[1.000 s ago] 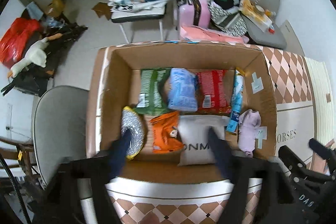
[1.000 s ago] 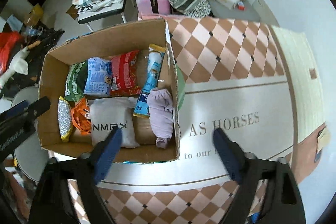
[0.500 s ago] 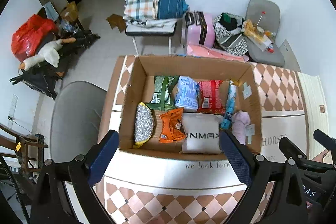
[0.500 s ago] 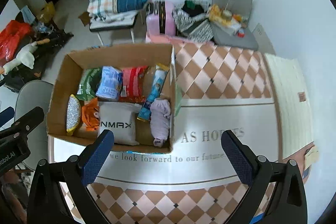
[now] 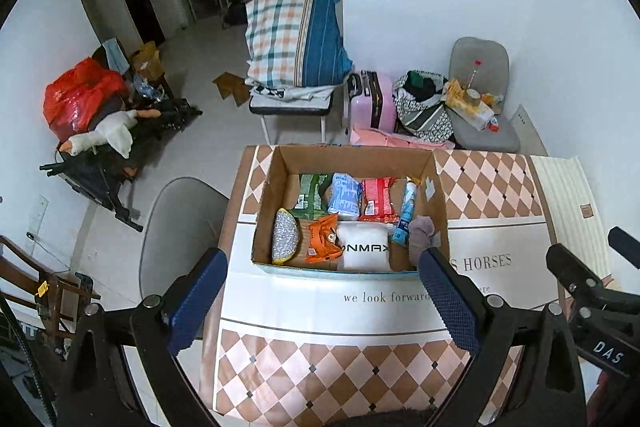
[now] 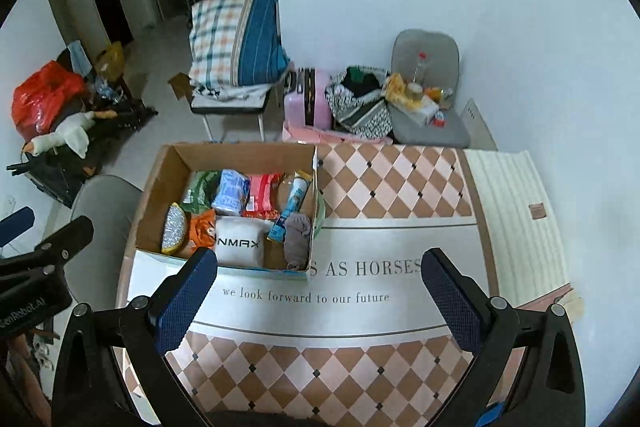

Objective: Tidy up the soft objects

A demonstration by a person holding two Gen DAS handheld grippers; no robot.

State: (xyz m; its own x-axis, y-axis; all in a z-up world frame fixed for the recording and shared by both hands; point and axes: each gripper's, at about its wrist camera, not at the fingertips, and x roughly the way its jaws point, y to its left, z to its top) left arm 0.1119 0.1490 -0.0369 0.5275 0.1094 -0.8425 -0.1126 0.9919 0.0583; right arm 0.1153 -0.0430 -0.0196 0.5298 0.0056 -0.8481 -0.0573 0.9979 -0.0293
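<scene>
An open cardboard box (image 5: 438,187) (image 6: 160,179) stands on the table. It holds soft packs: a green pack (image 5: 310,189), a blue pack (image 5: 346,195), a red pack (image 5: 378,199), an orange pack (image 5: 322,243), a white pillow pack (image 5: 366,251) (image 6: 239,242), a silver pouch (image 5: 284,237), a blue tube (image 5: 406,213) and a mauve cloth (image 5: 420,231) (image 6: 298,235). My left gripper (image 5: 322,295) is open and empty, high above the table in front of the box. My right gripper (image 6: 318,289) is open and empty, in front of and right of the box.
The table (image 6: 400,187) has a checked cloth with lettering. A grey chair (image 5: 176,227) stands at its left. Behind are a chair with plaid bedding (image 5: 292,39), a pink suitcase (image 5: 370,99), bags and another grey chair (image 5: 480,95). A cream mat (image 6: 516,211) lies at the right.
Both grippers have risen and pulled back from the box, which now looks smaller and farther. The left gripper was down at the box's near edge and is now well above the table.
</scene>
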